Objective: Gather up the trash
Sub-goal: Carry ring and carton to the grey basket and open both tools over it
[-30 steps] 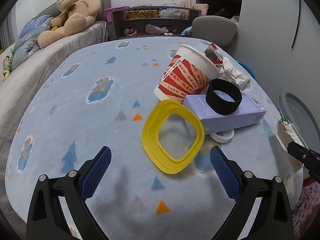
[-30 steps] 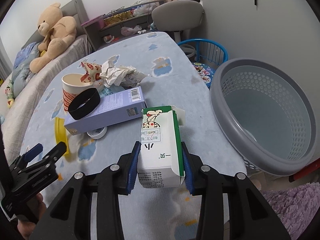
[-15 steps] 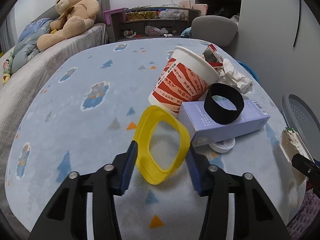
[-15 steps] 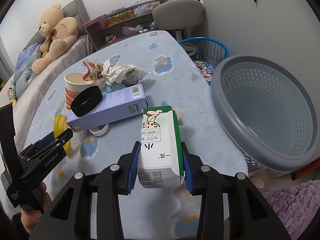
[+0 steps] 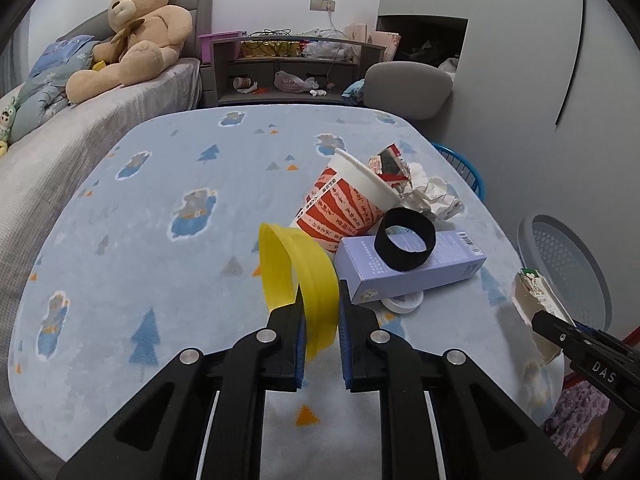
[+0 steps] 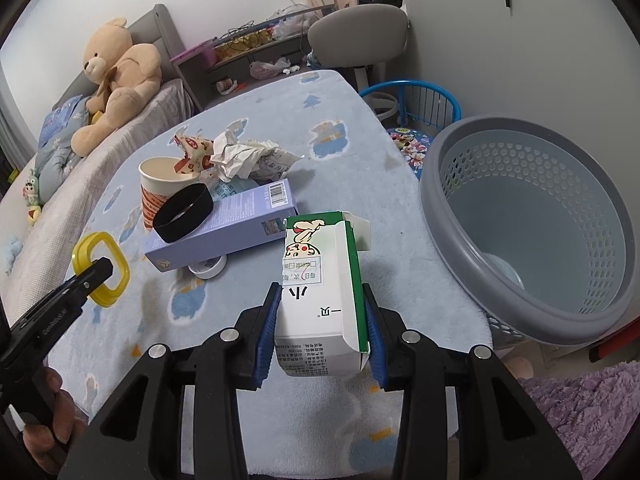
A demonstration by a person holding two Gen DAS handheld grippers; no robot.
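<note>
So the left gripper (image 5: 320, 316) has just been closing and it's now clamped on the yellow ring (image 5: 298, 276), pads squeezing the near part of the band, ring tipped up on edge just in front of the purple box (image 5: 412, 270). The right gripper (image 6: 322, 332) is pinching the green-and-white carton (image 6: 324, 296) by its two broad sides, near the bottom end, open flap pointing away toward the purple box.

Handling-wise, my guess: the ring looks like thin bendy plastic, basically weightless, and it seems to be squashing a bit under the pads. Grabbing across the band like this is fine; it'd probably flop around if swung fast. The carton looks empty and light, cardboard walls that cave if squeezed hard, so the flat faces are the right place to hold it.

Everything else still sits around the purple box on the blue blanket (image 5: 160, 200): a black band (image 5: 404, 244) lying on top of it, a red-striped paper cup (image 5: 348, 208) leaning right behind it, crumpled paper (image 5: 432, 196) behind that, and a small white lid (image 5: 402, 302) tucked under its near edge. The grey basket (image 6: 532, 236) is off to the right of the box, beyond the bed edge, so both pieces look ready to get carried over there.
</note>
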